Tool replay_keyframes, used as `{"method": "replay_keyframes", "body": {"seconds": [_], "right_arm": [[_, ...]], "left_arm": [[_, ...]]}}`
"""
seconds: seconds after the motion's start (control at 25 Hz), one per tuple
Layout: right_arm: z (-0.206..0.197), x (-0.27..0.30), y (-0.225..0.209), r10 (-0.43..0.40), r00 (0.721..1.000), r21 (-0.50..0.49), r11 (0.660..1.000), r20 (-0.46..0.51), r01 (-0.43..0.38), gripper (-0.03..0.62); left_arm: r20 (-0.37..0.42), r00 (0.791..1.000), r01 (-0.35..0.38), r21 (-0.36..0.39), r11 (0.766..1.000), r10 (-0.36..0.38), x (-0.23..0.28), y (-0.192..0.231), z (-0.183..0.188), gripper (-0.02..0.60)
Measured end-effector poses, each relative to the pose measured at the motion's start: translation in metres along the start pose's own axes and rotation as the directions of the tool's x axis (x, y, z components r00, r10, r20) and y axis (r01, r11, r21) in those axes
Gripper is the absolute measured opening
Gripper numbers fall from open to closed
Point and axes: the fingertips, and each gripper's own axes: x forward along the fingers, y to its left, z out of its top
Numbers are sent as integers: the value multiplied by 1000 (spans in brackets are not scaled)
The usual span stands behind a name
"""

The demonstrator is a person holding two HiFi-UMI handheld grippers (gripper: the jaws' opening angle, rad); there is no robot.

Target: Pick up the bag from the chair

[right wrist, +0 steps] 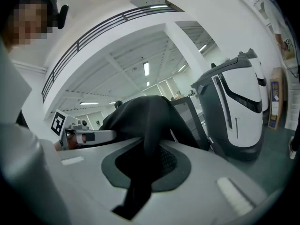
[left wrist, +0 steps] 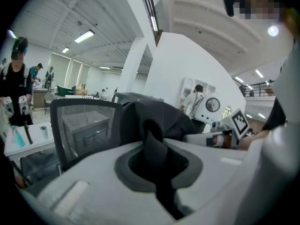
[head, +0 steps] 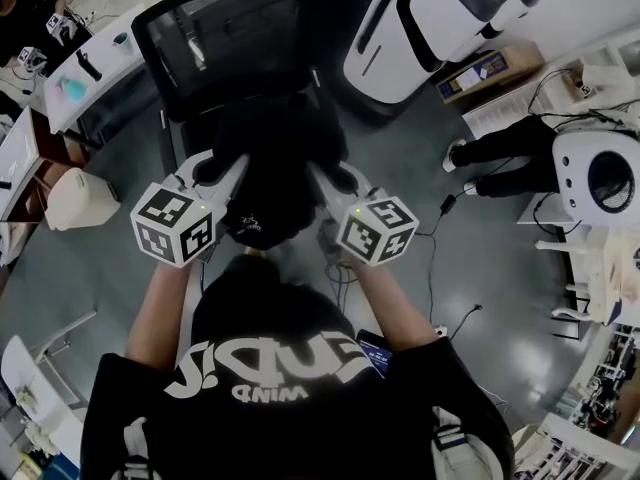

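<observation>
Both claws are working together here. The left claw (left wrist: 152, 143) is clamping shut on a black fold of strap (left wrist: 151, 134), the fabric running straight down between its pads. The right claw (right wrist: 146, 150) is doing the same on its side, jaws pressed tight on another band of dark cloth.

The bag (head: 272, 183), black and slumped, is hanging between the two claws, slung from both grips. It is sitting up in front of the mesh backrest of the chair (head: 225, 33). From the head view the bag is covering the seat, so contact with the seat cannot be judged.

The person's forearms (head: 165, 308) are reaching forward on either side of the bag, with the marker cubes (head: 175, 223) facing up at the camera.

Behind the chair a white and grey machine (head: 430, 23) is standing on the grey floor (head: 470, 268). Someone's dark legs (head: 505, 158) are showing at the right. A white bench (head: 95, 63) with small items is lying off to the left.
</observation>
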Motion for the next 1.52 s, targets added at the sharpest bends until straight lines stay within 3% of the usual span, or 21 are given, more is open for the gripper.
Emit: {"method": "replay_keyframes", "body": {"seconds": [0.4,0.96,1.52], "right_arm": [[-49,-73,28,43,997,-95,994,-59,-48,28],[-134,-149,18,0,991,-112,994,-135,-15,28],[-140,-162,7,14,985,-133,990,-173,-37,28]], "left_arm": [[10,999,-50,-29,998,51,-35,-67,-50,20],[-50,999,-13,-24,1000,12,-44,-141,-139,20],[-39,999,7,-21,1000,-8,-39,-159,-152,18]]}}
